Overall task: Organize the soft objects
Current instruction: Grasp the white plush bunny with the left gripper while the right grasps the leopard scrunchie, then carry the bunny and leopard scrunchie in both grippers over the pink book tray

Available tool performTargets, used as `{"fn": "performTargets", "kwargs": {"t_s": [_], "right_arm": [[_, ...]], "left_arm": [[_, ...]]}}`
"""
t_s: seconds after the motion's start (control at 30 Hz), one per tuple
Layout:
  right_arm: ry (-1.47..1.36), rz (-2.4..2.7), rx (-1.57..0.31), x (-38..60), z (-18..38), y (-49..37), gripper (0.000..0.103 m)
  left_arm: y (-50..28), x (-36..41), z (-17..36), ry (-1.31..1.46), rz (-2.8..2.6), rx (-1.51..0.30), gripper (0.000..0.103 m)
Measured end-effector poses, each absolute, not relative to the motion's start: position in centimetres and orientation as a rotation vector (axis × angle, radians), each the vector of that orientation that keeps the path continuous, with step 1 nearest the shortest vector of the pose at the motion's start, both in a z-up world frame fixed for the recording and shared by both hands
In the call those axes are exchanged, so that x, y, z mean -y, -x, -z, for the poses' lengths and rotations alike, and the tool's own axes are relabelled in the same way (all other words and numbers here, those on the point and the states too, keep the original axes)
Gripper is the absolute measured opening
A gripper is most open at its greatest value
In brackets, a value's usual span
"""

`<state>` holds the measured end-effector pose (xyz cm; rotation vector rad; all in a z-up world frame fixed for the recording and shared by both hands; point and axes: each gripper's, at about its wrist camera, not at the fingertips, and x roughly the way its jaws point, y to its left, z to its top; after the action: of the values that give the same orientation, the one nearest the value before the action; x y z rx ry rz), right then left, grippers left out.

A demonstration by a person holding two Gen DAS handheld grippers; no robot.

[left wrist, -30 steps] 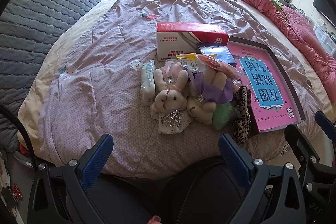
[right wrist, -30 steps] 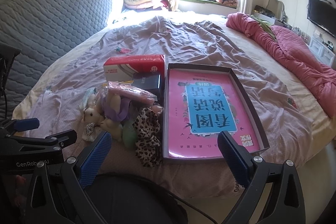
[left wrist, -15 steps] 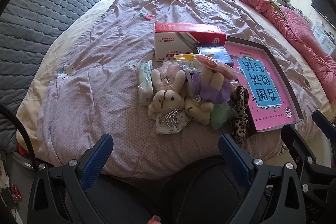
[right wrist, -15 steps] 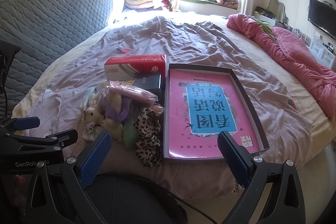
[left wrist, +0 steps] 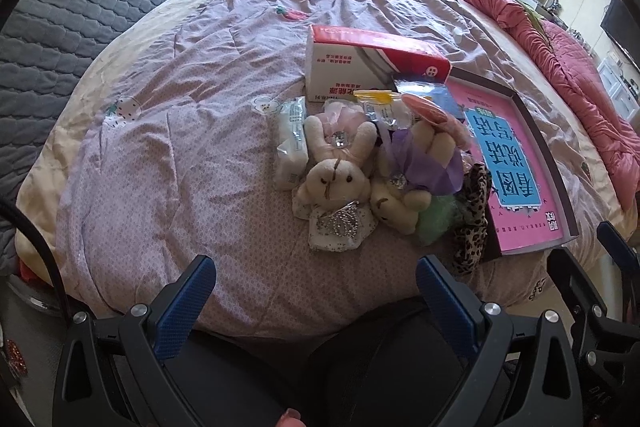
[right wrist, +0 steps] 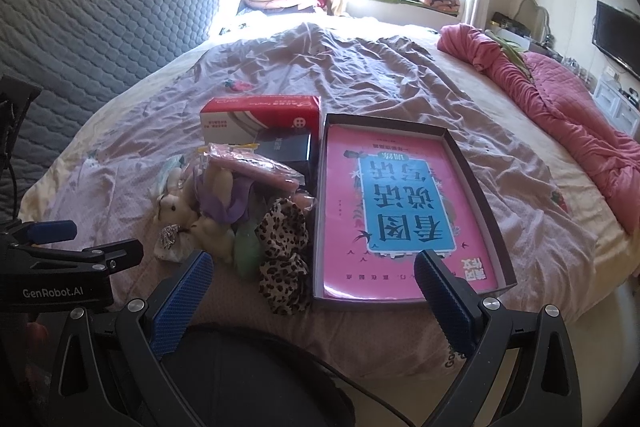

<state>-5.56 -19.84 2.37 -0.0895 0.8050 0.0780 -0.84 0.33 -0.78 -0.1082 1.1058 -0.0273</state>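
A pile of soft things lies on the bed's lilac quilt [left wrist: 168, 155]: a cream plush rabbit [left wrist: 336, 183] [right wrist: 174, 213], a second plush in purple cloth [left wrist: 424, 167] [right wrist: 224, 203], a green pouf [left wrist: 436, 219], a leopard-print scrunchie [left wrist: 472, 215] [right wrist: 282, 243] and a pink bagged item [right wrist: 256, 167]. An open dark box [left wrist: 532, 135] [right wrist: 476, 195] with a pink book inside lies right of the pile. My left gripper [left wrist: 316, 291] is open and empty, short of the pile. My right gripper [right wrist: 312, 279] is open and empty, near the box's front edge.
A red-and-white carton [left wrist: 372, 63] [right wrist: 260, 119] and a dark small box [right wrist: 282, 147] stand behind the pile. A tissue pack [left wrist: 292, 143] lies left of the rabbit. A pink duvet [right wrist: 560, 107] lies at the right. A grey quilted headboard [right wrist: 100, 39] is at the left.
The left gripper has moved forward toward the pile, which now looks larger and closer. The right gripper's view has barely shifted. Both stay open.
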Motion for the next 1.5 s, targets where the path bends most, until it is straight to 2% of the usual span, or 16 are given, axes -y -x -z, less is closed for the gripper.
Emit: {"fn": "performTargets", "kwargs": {"t_s": [0.4, 0.6, 0.73, 0.83, 0.9, 1.03, 1.1, 1.2, 1.27, 1.33, 1.5], "right_arm": [[0.142, -0.132, -0.874, 19.9, -0.4, 2.9, 0.101], [0.212, -0.171, -0.913, 19.0, 1.6, 0.8, 0.101], [0.267, -0.186, -0.924, 18.4, 2.9, -0.5, 0.098], [0.279, -0.199, -0.931, 18.0, 3.4, -1.3, 0.088], [0.28, -0.206, -0.935, 17.7, 3.7, -1.8, 0.074], [0.3, -0.204, -0.951, 17.4, 4.6, -2.7, 0.062], [0.289, -0.206, -0.956, 17.6, 4.8, -2.9, 0.041], [0.277, -0.202, -0.957, 17.9, 4.9, -3.3, 0.025], [0.251, -0.219, -0.955, 18.3, 4.7, -3.6, 0.013], [0.233, -0.224, -0.946, 18.6, 4.4, -3.6, 0.011], [0.181, -0.241, -0.931, 19.3, 3.7, -3.6, 0.008]], "left_arm": [[-0.6, -2.5, 4.8, 0.278, 0.115, -1.205, 0.1], [-1.6, -3.2, 5.8, 0.333, 0.118, -1.179, 0.097], [-2.3, -3.4, 6.2, 0.362, 0.147, -1.173, 0.09], [-2.8, -3.5, 6.5, 0.383, 0.171, -1.171, 0.086], [-3.2, -3.5, 6.7, 0.39, 0.179, -1.169, 0.083], [-4.2, -3.4, 6.7, 0.403, 0.196, -1.156, 0.08], [-4.6, -3.2, 6.7, 0.395, 0.201, -1.145, 0.078], [-5.5, -3.1, 6.6, 0.397, 0.217, -1.139, 0.074], [-6.1, -3.0, 6.8, 0.409, 0.23, -1.142, 0.067], [-6.8, -2.8, 7.1, 0.429, 0.245, -1.153, 0.057], [-8.2, -2.3, 8.0, 0.462, 0.263, -1.193, 0.049]]}}
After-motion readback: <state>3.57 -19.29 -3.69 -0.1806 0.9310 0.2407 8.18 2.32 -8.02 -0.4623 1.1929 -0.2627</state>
